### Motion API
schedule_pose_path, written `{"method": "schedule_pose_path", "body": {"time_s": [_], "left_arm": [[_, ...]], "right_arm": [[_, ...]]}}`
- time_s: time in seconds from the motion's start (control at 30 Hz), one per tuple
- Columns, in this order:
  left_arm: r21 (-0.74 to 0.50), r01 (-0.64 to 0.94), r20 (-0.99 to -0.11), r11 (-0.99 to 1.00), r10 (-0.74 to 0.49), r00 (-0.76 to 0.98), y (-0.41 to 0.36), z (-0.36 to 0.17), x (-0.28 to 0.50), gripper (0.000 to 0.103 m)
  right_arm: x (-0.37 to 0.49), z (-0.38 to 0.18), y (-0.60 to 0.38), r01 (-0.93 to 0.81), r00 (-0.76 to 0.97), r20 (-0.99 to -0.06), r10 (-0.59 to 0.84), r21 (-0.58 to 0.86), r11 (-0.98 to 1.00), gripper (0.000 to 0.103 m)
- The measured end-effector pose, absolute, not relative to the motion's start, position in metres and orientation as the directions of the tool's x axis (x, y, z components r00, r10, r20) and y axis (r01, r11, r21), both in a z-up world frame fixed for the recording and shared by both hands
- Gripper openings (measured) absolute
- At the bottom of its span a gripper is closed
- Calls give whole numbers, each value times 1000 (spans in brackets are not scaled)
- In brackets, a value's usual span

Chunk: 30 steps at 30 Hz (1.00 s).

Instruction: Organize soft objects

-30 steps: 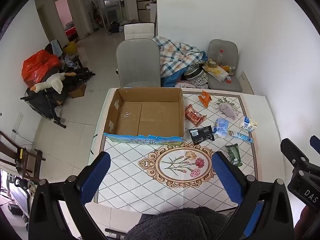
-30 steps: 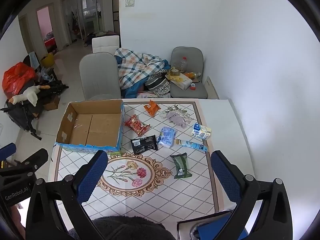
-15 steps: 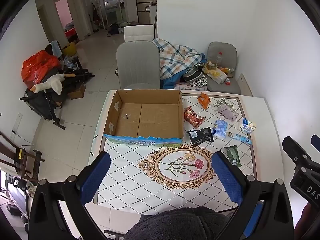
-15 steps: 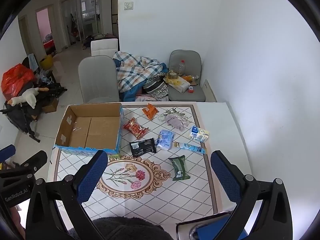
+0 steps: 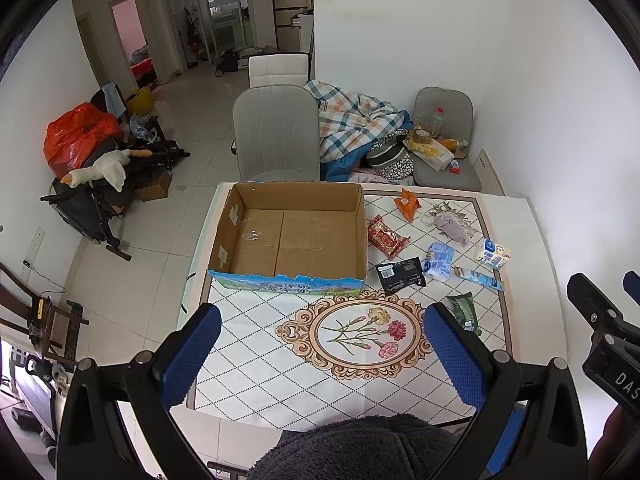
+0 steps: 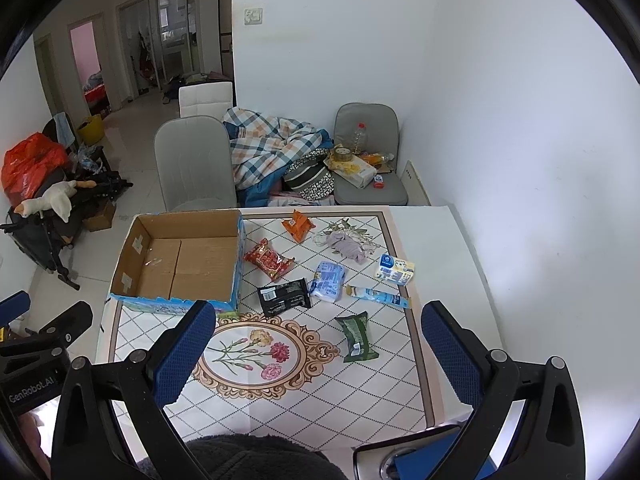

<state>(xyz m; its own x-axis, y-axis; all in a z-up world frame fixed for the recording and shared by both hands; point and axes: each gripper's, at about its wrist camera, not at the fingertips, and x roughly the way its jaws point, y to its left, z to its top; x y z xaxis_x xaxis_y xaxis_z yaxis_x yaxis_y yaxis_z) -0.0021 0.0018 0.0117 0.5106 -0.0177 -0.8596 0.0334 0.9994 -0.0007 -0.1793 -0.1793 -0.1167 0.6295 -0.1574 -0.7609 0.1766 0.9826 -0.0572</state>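
Observation:
An empty cardboard box (image 5: 296,236) (image 6: 180,260) sits at the table's far left. To its right lie soft packets: a red one (image 6: 269,259), an orange one (image 6: 297,225), a black one (image 6: 284,296), a blue tissue pack (image 6: 329,281), a green pack (image 6: 356,336), a blue tube (image 6: 378,295), a small carton (image 6: 394,270) and a grey cloth (image 6: 346,245). My left gripper (image 5: 320,356) and right gripper (image 6: 316,356) hover high over the near edge, both open and holding nothing.
The patterned table (image 5: 256,376) stands against a white wall on the right. Grey chairs (image 5: 276,136) and a plaid blanket (image 5: 352,124) lie beyond it. A dark fleece sleeve (image 5: 360,452) fills the bottom. Clutter stands on the floor at left.
Both grippers have lifted and drawn back slightly, so the table looks a little smaller and lower in view. Nothing on the table has moved.

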Motion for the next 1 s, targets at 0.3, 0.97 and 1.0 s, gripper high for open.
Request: {"method": "schedule_pose_path", "body": {"time_s": [0.3, 0.97, 1.0], "left_arm": [[2, 29, -854, 1000, -13, 520, 0, 14, -3, 103], [2, 40, -845, 999, -20, 535, -7, 16, -11, 103], [-1, 40, -845, 999, -22, 535, -8, 16, -11, 103]], "right_arm": [[-182, -114, -178, 182, 631, -760, -156, -50, 982, 103], [-189, -115, -183, 186, 636, -757, -151, -39, 982, 103], [-189, -114, -182, 188, 636, -756, -153, -41, 981, 103]]}}
